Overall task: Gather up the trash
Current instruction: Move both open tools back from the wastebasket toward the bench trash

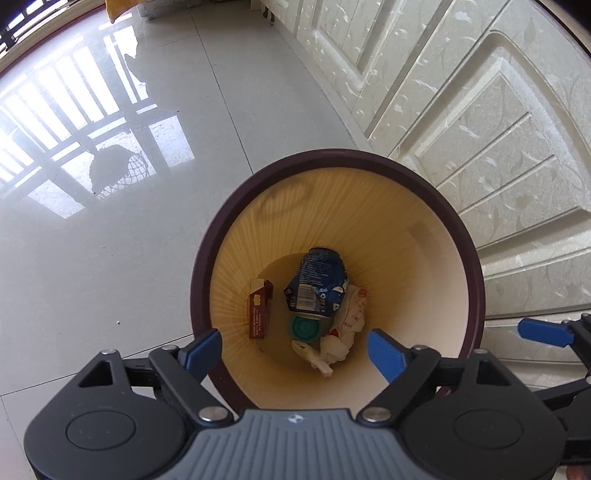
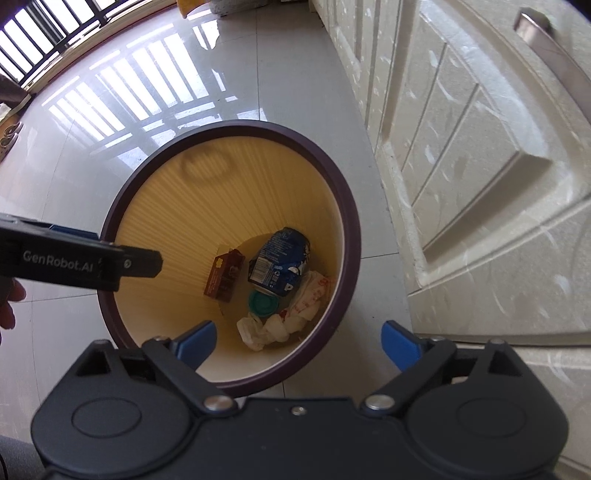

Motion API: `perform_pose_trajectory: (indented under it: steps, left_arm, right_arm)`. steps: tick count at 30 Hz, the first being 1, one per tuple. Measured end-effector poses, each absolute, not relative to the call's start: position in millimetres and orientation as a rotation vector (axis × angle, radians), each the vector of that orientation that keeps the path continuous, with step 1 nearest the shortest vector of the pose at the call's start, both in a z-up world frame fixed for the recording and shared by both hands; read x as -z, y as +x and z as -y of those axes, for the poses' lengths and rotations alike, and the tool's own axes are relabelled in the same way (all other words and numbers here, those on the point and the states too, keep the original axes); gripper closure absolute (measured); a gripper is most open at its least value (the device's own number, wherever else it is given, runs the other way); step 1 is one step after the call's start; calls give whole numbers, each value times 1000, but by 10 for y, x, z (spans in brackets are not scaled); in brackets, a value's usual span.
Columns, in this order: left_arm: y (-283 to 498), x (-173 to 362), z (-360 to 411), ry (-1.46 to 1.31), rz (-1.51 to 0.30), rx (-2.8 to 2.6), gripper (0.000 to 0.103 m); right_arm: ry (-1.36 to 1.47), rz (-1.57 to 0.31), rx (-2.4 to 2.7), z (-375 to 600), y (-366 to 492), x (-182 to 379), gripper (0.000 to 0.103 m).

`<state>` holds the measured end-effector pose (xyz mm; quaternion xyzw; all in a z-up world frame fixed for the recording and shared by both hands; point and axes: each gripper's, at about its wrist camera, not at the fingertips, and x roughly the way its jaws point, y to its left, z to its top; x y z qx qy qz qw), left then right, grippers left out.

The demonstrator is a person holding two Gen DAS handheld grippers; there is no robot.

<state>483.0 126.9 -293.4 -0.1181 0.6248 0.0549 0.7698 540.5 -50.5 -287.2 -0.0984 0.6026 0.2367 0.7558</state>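
left gripper (image 1: 295, 350) fingers spread, empty | right gripper (image 2: 297, 345) fingers spread, empty | trash: can (image 1: 317, 282), box (image 1: 259, 308), lid (image 1: 304, 328), paper (image 1: 343, 332) in bin (image 1: 207, 236) | right view only: cabinet handle (image 2: 550, 48)

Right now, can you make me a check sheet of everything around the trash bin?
Surface: shiny pale tiled floor with window reflections.
Job's things: round bin, dark rim, yellow inside, holding a crushed blue can, a brown carton, a green lid and crumpled white wrappers.
Clutter: nothing seen on the floor near the bin.
Grippers: left gripper and right gripper both open and empty, above the bin's near rim.
Cables: nothing seen.
Surroundings: cream patterned cabinet doors right of the bin, one with a metal handle; window bars far back.
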Motion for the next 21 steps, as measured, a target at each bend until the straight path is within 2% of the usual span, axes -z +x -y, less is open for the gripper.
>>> perform_pose_trajectory:
  steps: [3, 8, 21]
  left_arm:
    - [4794, 2930, -1294, -238, -1358, -127, 6]
    - [4738, 2932, -1307, -220, -1360, -110, 0]
    - [4580, 2887, -1419, -190, -1355, -122, 0]
  right_arm:
    - [-196, -1325, -491, 557, 5413, 2883, 3]
    - [-187, -1322, -459, 549, 5401, 2855, 0]
    - [-195, -1284, -393, 569, 5352, 2792, 0]
